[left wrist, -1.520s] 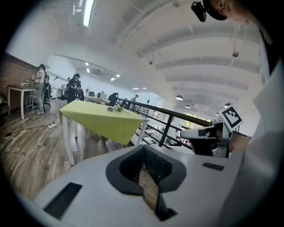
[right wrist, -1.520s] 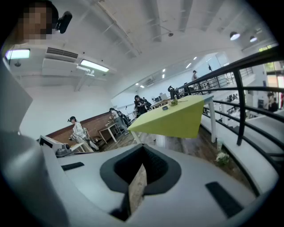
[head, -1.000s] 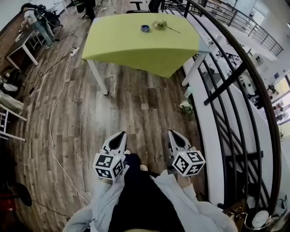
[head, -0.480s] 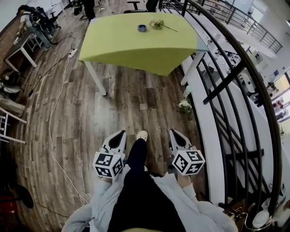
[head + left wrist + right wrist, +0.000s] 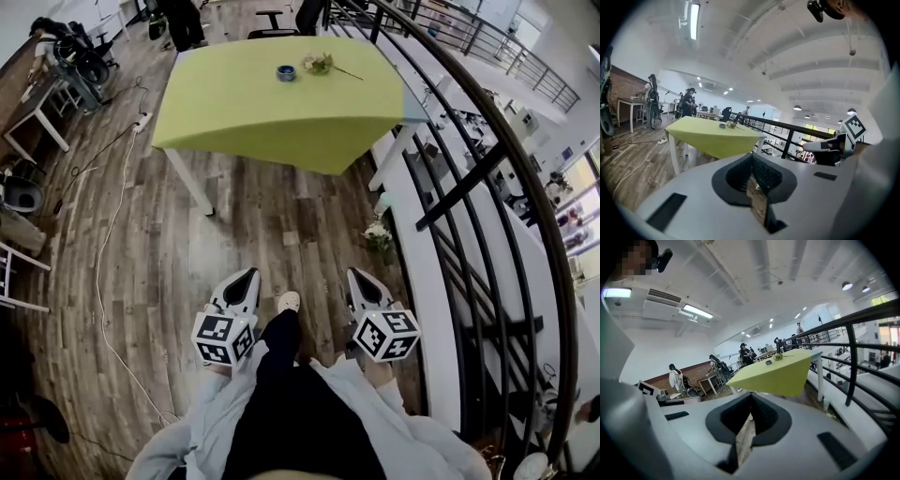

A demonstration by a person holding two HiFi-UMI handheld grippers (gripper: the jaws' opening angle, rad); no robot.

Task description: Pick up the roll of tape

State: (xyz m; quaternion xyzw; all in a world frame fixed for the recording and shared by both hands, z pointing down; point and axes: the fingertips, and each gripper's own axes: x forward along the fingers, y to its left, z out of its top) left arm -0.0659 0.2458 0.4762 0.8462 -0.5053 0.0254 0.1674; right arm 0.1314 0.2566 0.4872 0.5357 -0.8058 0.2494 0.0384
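At the far left of the head view a white cable (image 5: 101, 272) lies along the wooden floor (image 5: 187, 244). The left gripper (image 5: 249, 275) is held low in front of the person, above the floor and well apart from the worktop (image 5: 281, 117). In the left gripper view the left gripper (image 5: 752, 161) has its jaws together, with only a thin slit along the seam, and there is nothing between them. Just right of this gripper, one shoe (image 5: 288, 301) of the person stands on the floor.

The green worktop is in the upper middle of the head view. The tape (image 5: 286, 72) is a small blue roll and it lies flat near the far edge of the worktop. A flower sprig (image 5: 321, 64) lies just beside it, on the right. From the left gripper view the tape (image 5: 722, 125) is a small dark spot on the worktop (image 5: 712, 138), far ahead. From the right gripper view the tape (image 5: 768, 362) and the sprig (image 5: 778, 357) are also far away on the worktop (image 5: 778, 376).

The right gripper (image 5: 357, 275) is level with the left one, on the other side of the shoe. In its own view the right gripper (image 5: 751, 401) is closed too and holds nothing. Further right, a small plant (image 5: 378, 234) stands on the floor near a black railing (image 5: 469, 169), which curves along the right side.
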